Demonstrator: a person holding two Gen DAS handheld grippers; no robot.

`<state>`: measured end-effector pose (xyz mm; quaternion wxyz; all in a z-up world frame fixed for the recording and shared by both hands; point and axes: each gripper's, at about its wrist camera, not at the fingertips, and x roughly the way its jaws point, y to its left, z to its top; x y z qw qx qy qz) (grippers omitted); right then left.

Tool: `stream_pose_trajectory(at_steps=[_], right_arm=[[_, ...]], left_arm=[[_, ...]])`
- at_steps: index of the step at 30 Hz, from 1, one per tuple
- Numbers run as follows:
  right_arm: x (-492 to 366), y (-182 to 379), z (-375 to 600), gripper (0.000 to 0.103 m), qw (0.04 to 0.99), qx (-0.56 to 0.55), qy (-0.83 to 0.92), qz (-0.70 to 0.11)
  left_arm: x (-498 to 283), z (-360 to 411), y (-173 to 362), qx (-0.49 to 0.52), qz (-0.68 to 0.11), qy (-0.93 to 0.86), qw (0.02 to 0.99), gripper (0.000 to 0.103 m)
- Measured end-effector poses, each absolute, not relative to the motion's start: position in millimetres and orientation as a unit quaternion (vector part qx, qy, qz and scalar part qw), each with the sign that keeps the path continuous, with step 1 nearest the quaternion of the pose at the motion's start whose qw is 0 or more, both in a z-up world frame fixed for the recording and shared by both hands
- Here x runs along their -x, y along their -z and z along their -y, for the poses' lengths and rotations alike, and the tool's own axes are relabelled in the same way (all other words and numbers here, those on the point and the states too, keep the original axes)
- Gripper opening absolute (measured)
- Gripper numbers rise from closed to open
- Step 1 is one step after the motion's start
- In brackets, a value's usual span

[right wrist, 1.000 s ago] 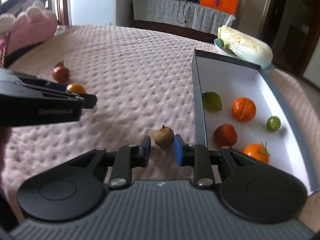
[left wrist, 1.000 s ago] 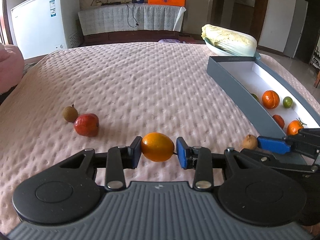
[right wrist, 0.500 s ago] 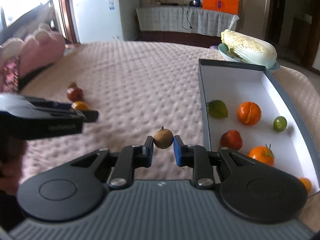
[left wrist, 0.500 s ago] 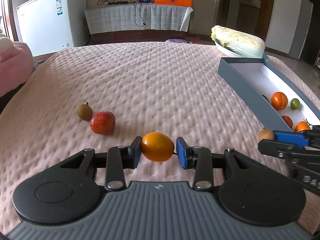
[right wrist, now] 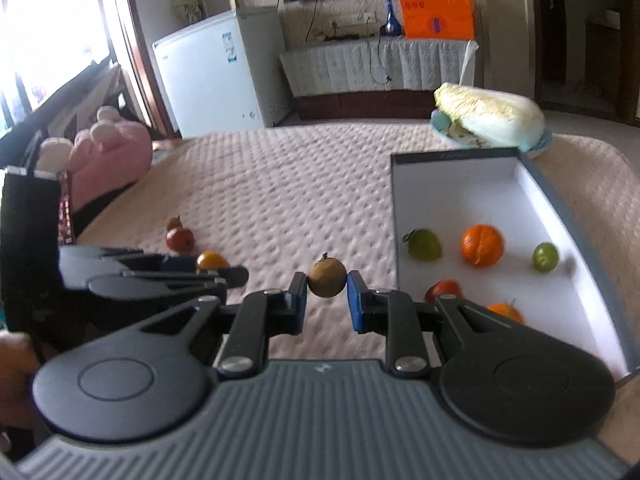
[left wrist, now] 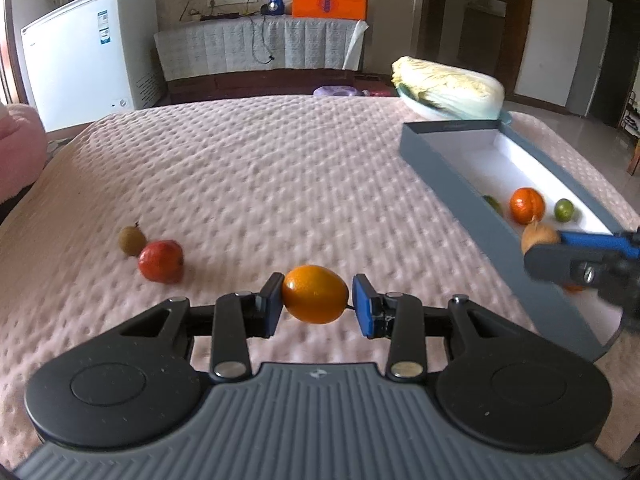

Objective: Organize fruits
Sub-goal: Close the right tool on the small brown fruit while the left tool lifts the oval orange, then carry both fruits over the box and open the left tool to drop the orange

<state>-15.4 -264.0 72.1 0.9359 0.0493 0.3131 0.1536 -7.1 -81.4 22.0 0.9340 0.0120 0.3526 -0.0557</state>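
My left gripper (left wrist: 316, 300) is shut on an oval orange fruit (left wrist: 315, 294), held just above the pink quilt. My right gripper (right wrist: 327, 285) is shut on a small brown fruit (right wrist: 326, 278) and hangs above the quilt just left of the grey box (right wrist: 576, 220). From the left wrist view the brown fruit (left wrist: 538, 236) shows over the box's near wall (left wrist: 504, 240). The box holds a green fruit (right wrist: 424, 244), an orange (right wrist: 482, 245), a small lime (right wrist: 545, 257), a red fruit (right wrist: 442, 289) and a tangerine (right wrist: 506, 312). A red fruit (left wrist: 161, 261) and a brown fruit (left wrist: 131, 240) lie on the quilt.
A napa cabbage (left wrist: 448, 88) on a plate sits behind the box. A pink plush toy (right wrist: 108, 156) lies at the quilt's left edge. A white freezer (left wrist: 88, 48) and a cloth-covered bench (left wrist: 260, 44) stand beyond the bed.
My right gripper closed on the small brown fruit and lifted it off the quilt toward the box. The left gripper keeps hold of the orange fruit with little movement.
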Motion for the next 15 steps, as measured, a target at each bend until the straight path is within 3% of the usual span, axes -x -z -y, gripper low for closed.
stream_pose_trajectory(at_steps=[15], right_arm=[[13,-78,327,0.025,0.946,-0.072,-0.068,-0.31]], left_arm=[[-2,149,-62,-0.037,-0.311,0.118,0.942,0.043]])
